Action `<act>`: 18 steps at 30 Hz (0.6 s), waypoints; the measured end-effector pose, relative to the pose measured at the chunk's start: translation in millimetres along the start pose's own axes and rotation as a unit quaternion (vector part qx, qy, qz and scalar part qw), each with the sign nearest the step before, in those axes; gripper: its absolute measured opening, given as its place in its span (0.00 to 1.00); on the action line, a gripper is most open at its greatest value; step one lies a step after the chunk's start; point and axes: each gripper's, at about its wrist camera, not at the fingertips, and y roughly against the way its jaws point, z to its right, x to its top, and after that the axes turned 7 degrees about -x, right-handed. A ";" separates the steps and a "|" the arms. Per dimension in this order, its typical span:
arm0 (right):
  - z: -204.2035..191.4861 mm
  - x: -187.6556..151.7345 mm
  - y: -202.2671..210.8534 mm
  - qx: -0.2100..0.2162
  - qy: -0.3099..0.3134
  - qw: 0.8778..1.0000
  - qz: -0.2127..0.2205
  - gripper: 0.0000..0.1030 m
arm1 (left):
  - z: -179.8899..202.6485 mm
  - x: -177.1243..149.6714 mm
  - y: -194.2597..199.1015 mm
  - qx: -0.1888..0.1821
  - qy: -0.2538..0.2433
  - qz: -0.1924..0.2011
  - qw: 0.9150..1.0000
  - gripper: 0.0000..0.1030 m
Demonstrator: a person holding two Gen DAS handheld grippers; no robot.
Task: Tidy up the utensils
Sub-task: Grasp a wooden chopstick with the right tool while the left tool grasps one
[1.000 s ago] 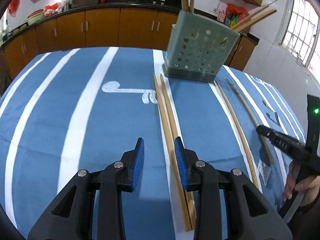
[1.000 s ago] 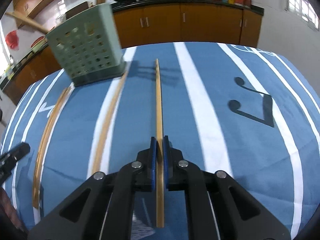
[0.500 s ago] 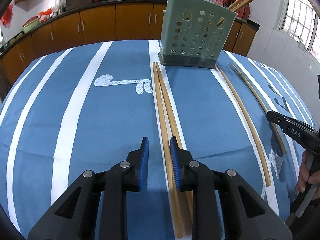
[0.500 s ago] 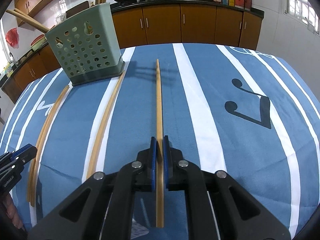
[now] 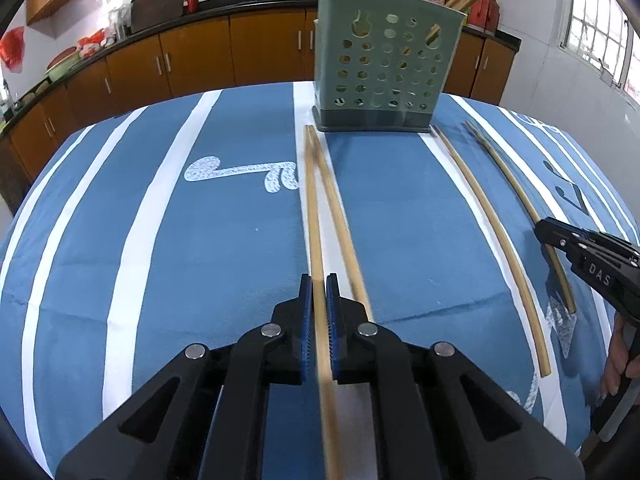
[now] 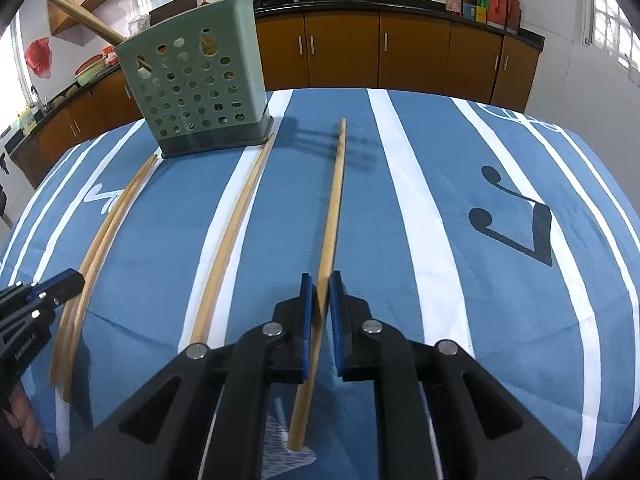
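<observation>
Now the left claw [image 5: 319, 292] has just been closing and pinches one chopstick [image 5: 313, 216] of the pair on the striped worktop [image 5: 160, 240]; its twin [image 5: 340, 224] lies free beside it. Meanwhile the right claw [image 6: 319, 292] grips another chopstick [image 6: 334, 208], so both look ready for the green holder [image 6: 200, 92].
</observation>
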 end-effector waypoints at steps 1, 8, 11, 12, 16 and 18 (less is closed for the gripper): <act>0.6 0.4 -0.2 0.000 0.001 1.000 0.000 0.09 | -2.0 1.4 -0.8 0.003 0.001 0.000 1.000 0.07; 9.5 6.4 -5.9 -0.009 -0.011 1.000 0.001 0.08 | -34.1 16.1 -7.0 0.023 0.043 0.007 0.999 0.07; 12.5 8.1 -8.1 -0.008 -0.016 1.000 0.001 0.08 | -41.2 18.2 -8.0 0.012 0.056 0.012 0.998 0.07; 12.4 8.3 -8.4 -0.008 -0.016 1.000 0.000 0.08 | -41.8 18.2 -7.9 0.010 0.058 0.012 0.998 0.07; 10.8 8.0 -8.4 -0.011 -0.014 1.000 0.000 0.08 | -43.9 18.4 -8.1 0.005 0.061 0.013 0.998 0.07; 10.0 8.3 -8.8 -0.013 -0.013 1.000 0.000 0.08 | -44.6 18.7 -8.2 0.002 0.064 0.013 0.998 0.08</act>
